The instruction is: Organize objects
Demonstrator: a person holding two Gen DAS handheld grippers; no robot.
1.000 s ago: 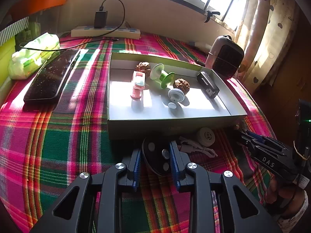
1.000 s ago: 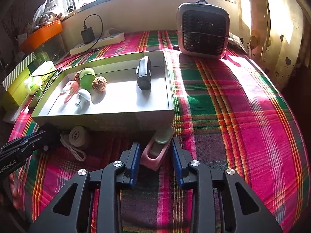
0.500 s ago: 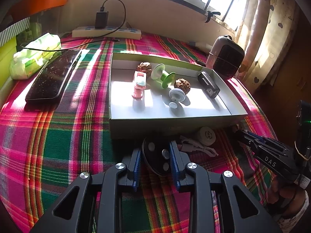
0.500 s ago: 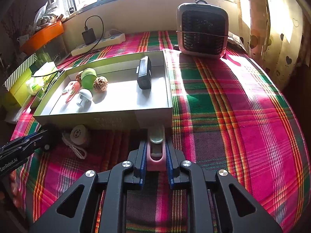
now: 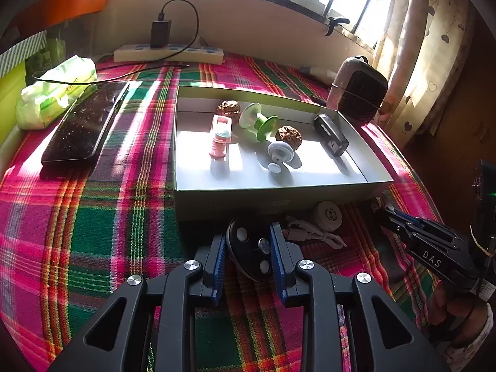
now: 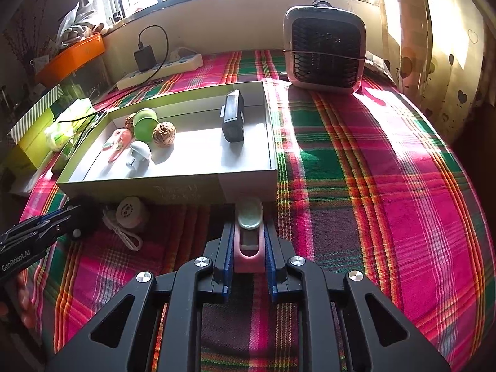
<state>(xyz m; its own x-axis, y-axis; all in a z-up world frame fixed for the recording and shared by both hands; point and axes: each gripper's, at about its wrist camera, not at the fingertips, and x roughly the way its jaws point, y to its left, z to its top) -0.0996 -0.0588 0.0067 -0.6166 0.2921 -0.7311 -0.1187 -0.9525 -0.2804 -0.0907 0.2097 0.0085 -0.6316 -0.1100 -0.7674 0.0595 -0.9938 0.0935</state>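
Grasp step: right gripper (image 6: 248,241) clenched on pink plastic clip-shaped holder (image 6: 248,254), lower centre; left gripper (image 5: 248,248) gripped black round disc (image 5: 249,249) — next, lift both into shallow grey cardboard tray (image 6: 248,187) above.

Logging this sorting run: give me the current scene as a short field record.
surface: plaid cloth
container: shallow open cardboard tray
left gripper: shut on black round disc with pale dots
right gripper: shut on pink plastic holder with pale green oval top
loose before tray: white round puck with white cord
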